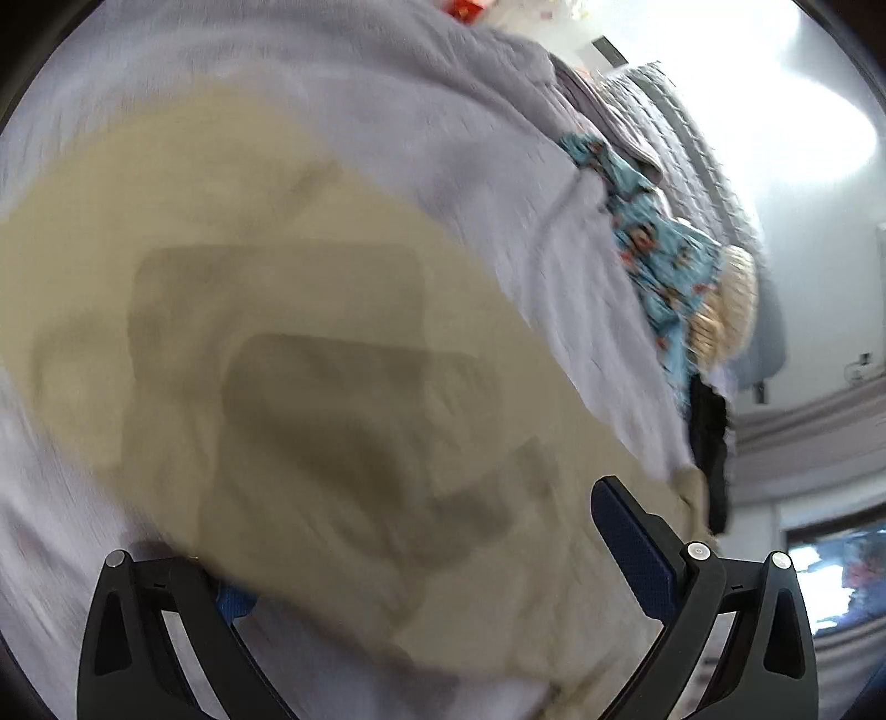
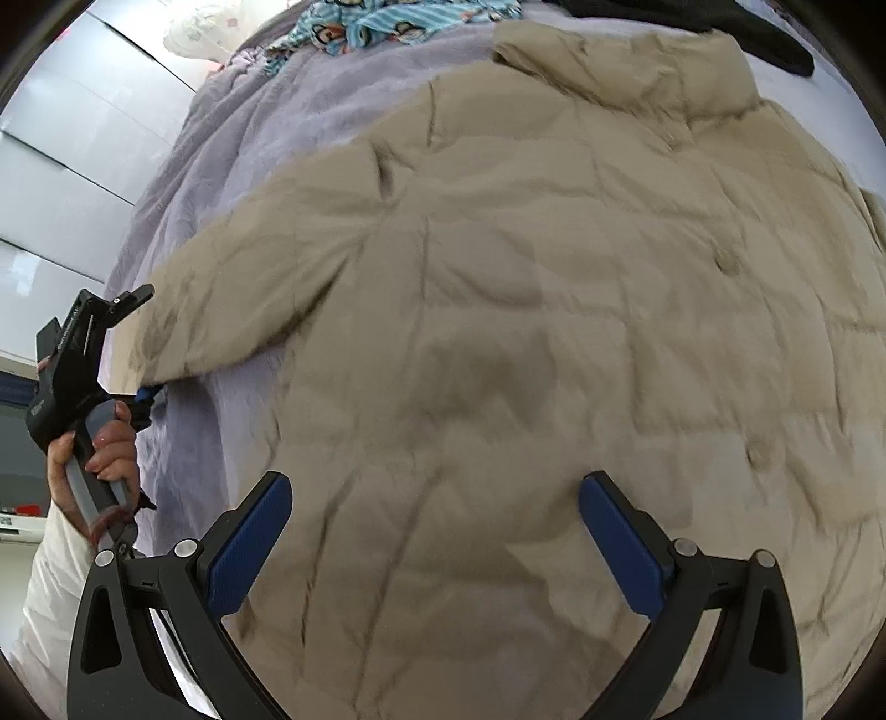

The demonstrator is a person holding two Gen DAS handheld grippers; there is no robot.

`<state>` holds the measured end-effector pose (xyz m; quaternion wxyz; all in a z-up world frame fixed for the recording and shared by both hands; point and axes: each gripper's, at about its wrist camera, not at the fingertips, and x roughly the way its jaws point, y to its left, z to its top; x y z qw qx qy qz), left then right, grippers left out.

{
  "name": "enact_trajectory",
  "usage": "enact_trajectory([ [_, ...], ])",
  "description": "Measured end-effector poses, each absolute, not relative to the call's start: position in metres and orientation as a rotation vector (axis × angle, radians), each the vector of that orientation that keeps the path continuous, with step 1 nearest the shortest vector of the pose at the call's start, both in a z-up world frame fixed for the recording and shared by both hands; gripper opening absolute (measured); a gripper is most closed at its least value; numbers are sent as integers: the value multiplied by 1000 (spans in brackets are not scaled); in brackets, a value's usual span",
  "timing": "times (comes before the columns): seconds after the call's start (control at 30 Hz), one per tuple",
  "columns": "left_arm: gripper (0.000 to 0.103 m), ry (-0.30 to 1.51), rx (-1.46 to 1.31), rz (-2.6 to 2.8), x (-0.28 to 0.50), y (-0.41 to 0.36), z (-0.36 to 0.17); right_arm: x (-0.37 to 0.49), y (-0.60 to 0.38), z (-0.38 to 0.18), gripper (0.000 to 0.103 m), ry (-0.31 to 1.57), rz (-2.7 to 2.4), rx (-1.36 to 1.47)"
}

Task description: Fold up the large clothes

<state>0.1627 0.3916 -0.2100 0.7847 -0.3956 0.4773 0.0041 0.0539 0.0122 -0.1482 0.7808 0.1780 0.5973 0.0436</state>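
Beige padded jacket [image 2: 526, 310] fills my right wrist view, spread flat and front-up on a lavender blanket [image 2: 232, 183], collar toward the far edge. Above its lower body my right gripper [image 2: 434, 545] hovers with its blue-padded jaws wide apart, holding nothing. Off to that view's left, a hand [image 2: 108, 448] holds my left gripper [image 2: 141, 354] at the cuff of the outstretched sleeve [image 2: 221, 310]. My left wrist view is blurred; beige cloth drapes over one finger there, and I cannot tell whether those jaws are pinching it. Beyond the jacket lie a blue patterned fabric [image 2: 387, 22] and a black garment [image 2: 720, 27].
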Motion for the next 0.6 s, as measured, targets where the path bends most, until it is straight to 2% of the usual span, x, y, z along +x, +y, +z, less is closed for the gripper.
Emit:
enact_trajectory([
  [0.03, 101, 1024, -834, 46, 169, 397, -211, 60, 13, -149, 103, 1280, 97, 383],
  [0.07, 88, 1023, -829, 62, 172, 401, -211, 65, 13, -149, 103, 1270, 100, 384],
  [0.1, 59, 1034, -830, 66, 178, 405, -215, 72, 14, -149, 103, 1262, 100, 385],
  [0.17, 27, 1047, -883, 12, 185, 411, -223, 83, 14, -148, 103, 1241, 93, 396],
  [0.2, 21, 1039, -913, 0, 185, 414, -222, 91, 14, -147, 99, 1220, 92, 414],
  [0.27, 15, 1011, -857, -6, 181, 413, -206, 106, 15, -144, 71, 1189, 97, 456],
  [0.3, 15, 997, -815, -11, 180, 411, -196, 113, 16, -145, 36, 1189, 97, 470],
  [0.33, 15, 980, -785, -22, 179, 409, -184, 119, 15, -148, 17, 1195, 102, 487],
  [0.5, 15, 874, -666, -127, 174, 385, -117, 154, 34, -159, 13, 1144, 187, 559],
  [0.6, 15, 818, -633, -241, 168, 365, -81, 169, 49, -186, 13, 1199, 256, 624],
])
